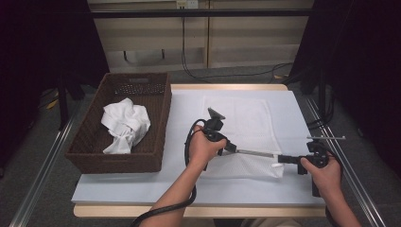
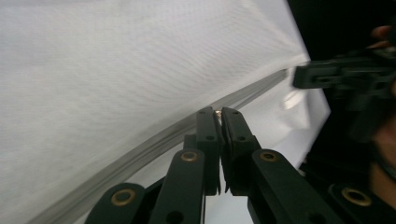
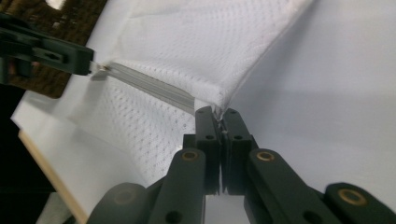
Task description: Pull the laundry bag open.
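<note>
Black jaws of the left tool (image 2: 219, 112) stand pressed together on the hemmed edge of the white mesh cloth (image 2: 116, 70), pinching it tight. In the right gripper view, the right tool (image 3: 218, 112) is likewise clamped, its jaws closed on a corner of the same cloth. From above, the left tool (image 1: 232, 147) and the right tool (image 1: 280, 159) hold the cloth's near edge stretched taut between them, lifted a little off the worktop (image 1: 123, 187), while the rest of the cloth (image 1: 241, 118) lies flat on the white surface. Each tool is gripped by a hand, forearms entering from the near side. Well to the left, a brown woven basket (image 1: 90, 142) sits on the worktop with crumpled white cloths (image 1: 125, 124) inside.
</note>
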Demonstrator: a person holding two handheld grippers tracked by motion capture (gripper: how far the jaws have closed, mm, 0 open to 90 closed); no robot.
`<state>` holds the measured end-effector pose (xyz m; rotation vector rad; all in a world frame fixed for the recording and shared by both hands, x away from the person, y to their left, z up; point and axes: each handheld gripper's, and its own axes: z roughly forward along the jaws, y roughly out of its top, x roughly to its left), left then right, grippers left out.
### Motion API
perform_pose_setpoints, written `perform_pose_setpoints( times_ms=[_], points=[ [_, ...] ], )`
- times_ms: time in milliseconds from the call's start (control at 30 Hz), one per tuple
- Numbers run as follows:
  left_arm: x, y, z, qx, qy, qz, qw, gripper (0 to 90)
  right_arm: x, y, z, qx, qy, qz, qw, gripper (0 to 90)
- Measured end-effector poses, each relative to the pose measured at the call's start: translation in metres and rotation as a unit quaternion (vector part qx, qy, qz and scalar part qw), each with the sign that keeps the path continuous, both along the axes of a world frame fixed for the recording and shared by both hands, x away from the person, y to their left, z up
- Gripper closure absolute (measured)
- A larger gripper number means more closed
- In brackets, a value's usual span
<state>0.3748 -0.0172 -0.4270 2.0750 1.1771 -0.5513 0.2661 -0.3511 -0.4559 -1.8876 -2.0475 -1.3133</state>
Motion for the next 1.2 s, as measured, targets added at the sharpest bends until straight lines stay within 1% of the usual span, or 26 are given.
perform_pose_setpoints(
  times_ms=[67,100,133,167,200,233,300,333,367,400,433,467,500,533,567,633,667,767,833,933,1000,1033,1067,1100,1133,1200],
  points=[
    [0.001,0.003,0.0,-0.018,0.012,-0.004,0.9998,86.9,0.0,-0.006,-0.001,0.027,0.006,-0.001,0.9996,87.7],
    [0.0,0.003,0.0,-0.014,0.011,-0.003,0.9998,86.9,0.0,-0.008,-0.001,0.041,0.003,-0.001,0.9992,87.7],
    [0.0,0.003,0.001,-0.011,0.009,-0.001,0.9999,86.9,0.0,-0.008,-0.001,0.037,0.003,-0.001,0.9993,87.7],
    [-0.001,0.002,0.001,-0.016,0.011,0.003,0.9998,86.9,0.0,-0.007,-0.001,0.029,0.005,-0.001,0.9996,87.7],
    [0.0,0.003,0.001,-0.007,0.007,-0.003,0.9999,86.9,0.0,-0.006,-0.001,0.026,0.003,-0.001,0.9997,87.7],
    [0.0,0.003,0.001,-0.005,0.005,-0.001,1.0,86.8,0.0,-0.005,-0.001,0.021,0.004,0.0,0.9998,87.7],
    [0.001,0.004,0.0,-0.009,0.007,-0.006,0.9999,86.8,0.0,-0.005,-0.001,0.021,0.003,-0.001,0.9998,87.6],
    [0.001,0.003,0.0,-0.011,0.009,-0.001,0.9999,86.8,0.0,-0.005,-0.002,0.021,0.004,-0.001,0.9998,87.6],
    [0.001,0.004,0.0,-0.011,0.01,-0.005,0.9999,86.8,0.0,-0.006,-0.002,0.025,0.004,-0.001,0.9997,87.6],
    [0.001,0.003,0.0,-0.004,0.007,-0.001,1.0,86.8,0.0,-0.006,-0.002,0.026,0.003,-0.001,0.9997,87.6],
    [0.002,0.005,0.0,0.008,-0.002,-0.007,0.9999,86.9,0.0,-0.006,-0.002,0.019,0.004,-0.002,0.9998,87.6],
    [0.002,0.006,0.0,0.008,-0.001,-0.007,0.9999,86.8,0.0,-0.007,-0.002,0.016,0.004,-0.004,0.9999,87.6],
    [0.002,0.007,0.0,0.005,0.001,-0.003,1.0,86.8,0.0,-0.007,-0.003,0.018,0.002,-0.005,0.9998,87.6],
    [0.001,0.006,0.0,-0.006,0.01,0.005,0.9999,86.8,0.0,-0.007,-0.003,0.02,0.003,-0.002,0.9998,87.7],
    [0.001,0.007,0.0,-0.002,0.008,-0.003,1.0,86.8,0.0,-0.008,-0.003,0.02,0.002,-0.004,0.9998,87.6],
    [0.002,0.009,0.001,-0.002,0.006,-0.006,1.0,86.8,0.0,-0.007,-0.003,0.025,0.008,-0.004,0.9996,87.6],
    [0.001,0.008,0.001,-0.002,0.007,0.001,1.0,86.8,0.0,-0.007,-0.003,0.026,0.006,-0.004,0.9996,87.6],
    [0.001,0.008,0.002,0.0,0.007,0.006,1.0,86.8,0.0,-0.007,-0.003,0.025,0.006,-0.005,0.9997,87.6],
    [0.002,0.01,0.002,-0.002,0.007,0.005,1.0,86.8,0.0,-0.008,-0.003,0.019,0.005,-0.005,0.9998,87.6],
    [0.002,0.012,0.001,-0.004,0.01,0.002,0.9999,86.8,0.0,-0.01,-0.004,0.025,0.007,-0.005,0.9997,87.6],
    [0.002,0.012,0.002,-0.004,0.006,0.002,1.0,86.8,0.0,-0.009,-0.004,0.022,0.007,-0.006,0.9997,87.6],
    [0.002,0.012,0.002,-0.007,0.01,0.004,0.9999,86.8,0.0,-0.009,-0.003,0.023,0.006,-0.005,0.9997,87.6],
    [0.002,0.014,0.002,-0.002,0.008,0.003,1.0,86.8,0.0,-0.008,-0.003,0.022,0.006,-0.005,0.9997,87.6],
    [0.003,0.014,0.002,-0.004,0.009,0.001,1.0,86.8,0.0,-0.008,-0.003,0.022,0.005,-0.004,0.9997,87.6],
    [0.002,0.014,0.001,-0.01,0.01,0.007,0.9999,86.8,0.0,-0.008,-0.003,0.022,0.004,-0.004,0.9997,87.6],
    [0.002,0.015,0.001,-0.006,0.012,0.002,0.9999,86.8,0.0,-0.008,-0.003,0.022,0.005,-0.002,0.9997,87.6]
  ],
)
